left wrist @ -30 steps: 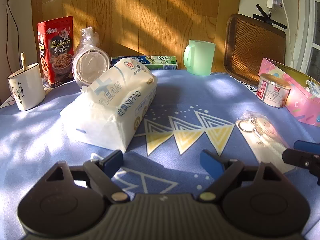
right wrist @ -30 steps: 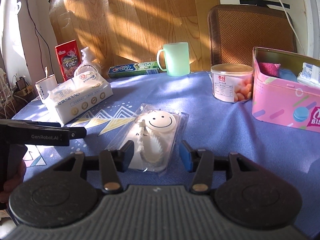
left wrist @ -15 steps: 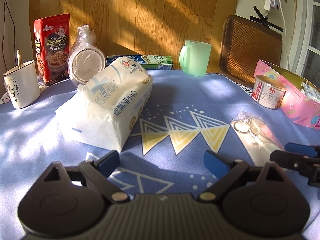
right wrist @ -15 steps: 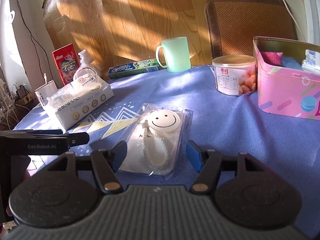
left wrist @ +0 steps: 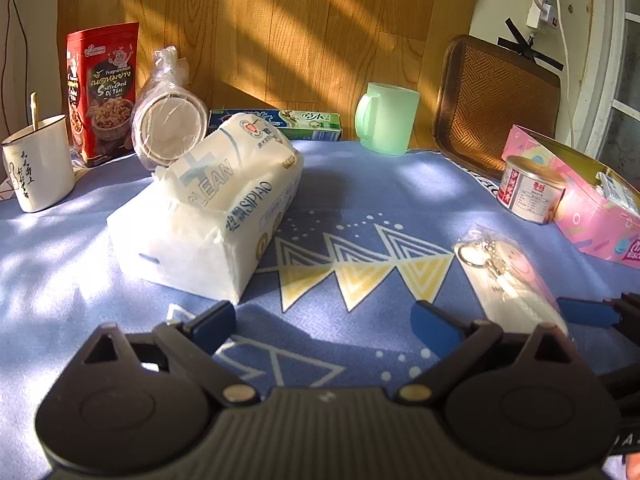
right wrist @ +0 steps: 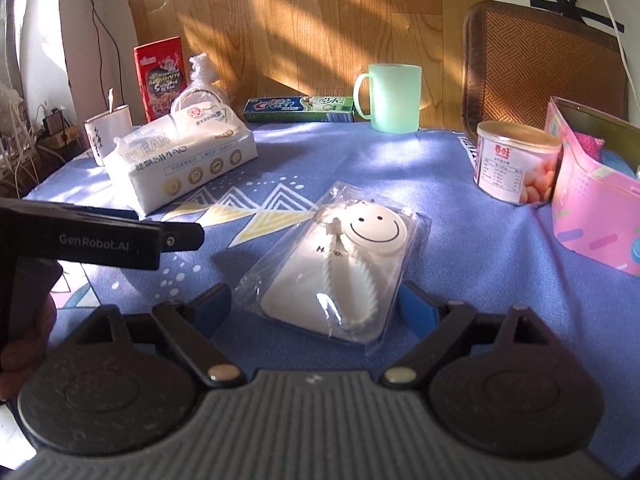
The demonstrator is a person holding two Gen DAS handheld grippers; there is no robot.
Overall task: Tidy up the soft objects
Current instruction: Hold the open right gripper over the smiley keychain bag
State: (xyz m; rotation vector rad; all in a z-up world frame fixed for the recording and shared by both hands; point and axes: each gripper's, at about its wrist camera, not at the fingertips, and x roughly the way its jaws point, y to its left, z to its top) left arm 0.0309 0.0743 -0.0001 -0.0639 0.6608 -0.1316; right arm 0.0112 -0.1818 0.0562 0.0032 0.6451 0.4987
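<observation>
While left gripper (left wrist: 324, 322) opens empty, right gripper (right wrist: 316, 308) opens around smiley pouch (right wrist: 340, 272), pink box's contents visible only there

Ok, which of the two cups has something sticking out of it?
The white cup at the far left, with black writing; a stick stands in it. The green mug shows nothing.

table (right wrist: 460, 240) | blue cloth (right wrist: 320, 160) | tissue pack (right wrist: 180, 160), keychain packet (right wrist: 340, 272), can (right wrist: 516, 168)

Tissue pack (right wrist: 180, 160) left of keychain packet (right wrist: 340, 264); mug (right wrist: 394, 98) behind; can (right wrist: 516, 160) right.
</observation>
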